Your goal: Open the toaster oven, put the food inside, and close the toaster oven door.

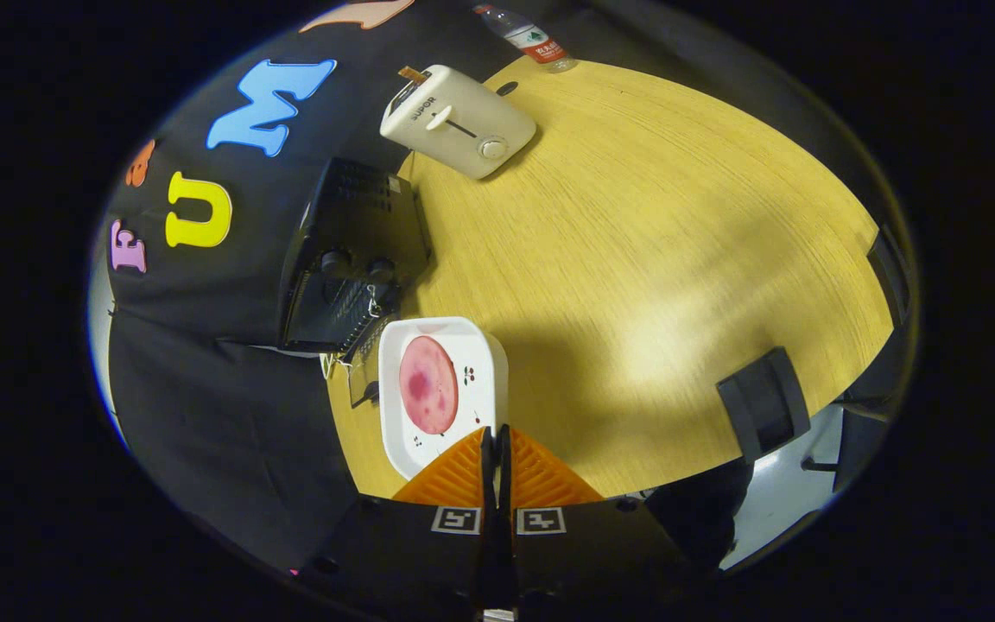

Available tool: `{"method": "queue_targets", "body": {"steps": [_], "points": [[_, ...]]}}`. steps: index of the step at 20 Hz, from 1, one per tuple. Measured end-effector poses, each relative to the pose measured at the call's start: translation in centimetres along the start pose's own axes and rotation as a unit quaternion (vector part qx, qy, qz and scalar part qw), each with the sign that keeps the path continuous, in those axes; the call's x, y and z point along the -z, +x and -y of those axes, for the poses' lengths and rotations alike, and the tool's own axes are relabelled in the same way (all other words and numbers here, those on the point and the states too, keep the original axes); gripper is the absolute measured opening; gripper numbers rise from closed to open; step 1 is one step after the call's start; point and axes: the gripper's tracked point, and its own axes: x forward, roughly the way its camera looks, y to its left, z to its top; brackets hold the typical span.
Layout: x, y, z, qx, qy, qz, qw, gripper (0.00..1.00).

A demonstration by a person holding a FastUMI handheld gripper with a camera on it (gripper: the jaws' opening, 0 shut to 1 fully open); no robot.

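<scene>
The gripper [496, 434] hangs above the near edge of a wooden table [653, 259], its two fingers [463, 471] pressed together with only a thin seam between them and nothing held in it. Just ahead of the fingertips sits a white square plate [482, 363] with small dark markings along one side; its near corner passes under the tips, but whether they touch it cannot be told. On the plate lies one round pink slice of food [427, 384], flat, mottled with darker patches, and set toward the side nearer the oven. Directly beyond the plate, and close to it, stands the black toaster oven [351, 250] against the booth's cloth wall, two knobs visible on its face. Its door [363, 367] appears lowered toward the plate, with a handle at the edge, though the dark surfaces make this hard to confirm. Farther along the same side sits a cream slot toaster [459, 121], well apart from the oven. A plastic water bottle [525, 36] lies at the far edge of the table. A dark chair [763, 402] stands off the table's other side.
</scene>
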Motion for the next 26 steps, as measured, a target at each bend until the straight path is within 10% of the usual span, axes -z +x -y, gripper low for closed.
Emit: {"method": "queue_targets", "body": {"steps": [10, 26], "points": [[5.1, 2.6, -9.7, -0.044, -0.014, 0.000, 0.999, 0.01], [0.4, 12.2, -16.0, -0.061, 0.092, 0.052, 0.993, 0.01]]}}
